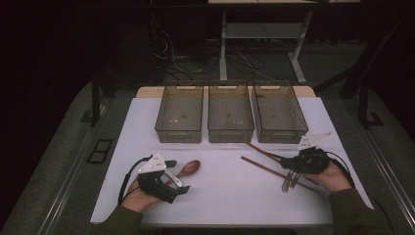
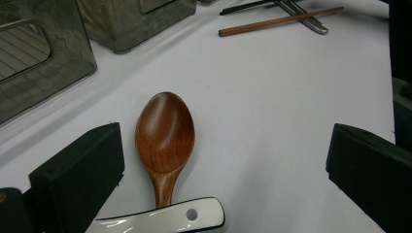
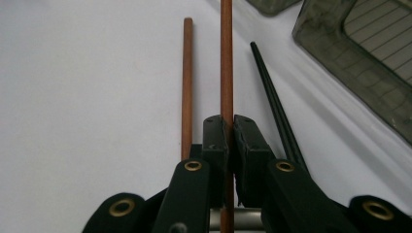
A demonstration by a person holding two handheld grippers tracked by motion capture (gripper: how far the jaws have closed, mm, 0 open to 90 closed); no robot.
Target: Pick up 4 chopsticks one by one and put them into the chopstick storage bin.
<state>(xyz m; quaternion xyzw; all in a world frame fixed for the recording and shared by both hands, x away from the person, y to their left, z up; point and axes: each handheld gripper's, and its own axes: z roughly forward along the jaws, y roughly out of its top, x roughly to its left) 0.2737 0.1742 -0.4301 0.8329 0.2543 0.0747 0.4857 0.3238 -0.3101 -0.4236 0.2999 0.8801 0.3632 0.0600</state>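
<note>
Item 1, near right edge of the tabletop (image 1: 220,200): your right gripper (image 3: 229,127) is clamped on 1 brown chopstick (image 3: 226,58). Risk: its twin (image 3: 187,73) lies just beside and may get dragged.
Item 2: your left gripper (image 2: 223,160), jaws apart, straddles the wooden spoon (image 2: 165,133).
Item 3, far edge: 3 bins (image 1: 230,115). The white handle (image 2: 160,221) under the spoon is plain in the left gripper view.

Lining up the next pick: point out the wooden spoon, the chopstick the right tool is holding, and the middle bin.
wooden spoon (image 2: 165,131), left gripper view, on its bowl.
clamped chopstick (image 3: 226,63), right gripper view, on its shaft ahead of the jaws.
middle bin (image 1: 230,132), high view, on its near wall.
</note>
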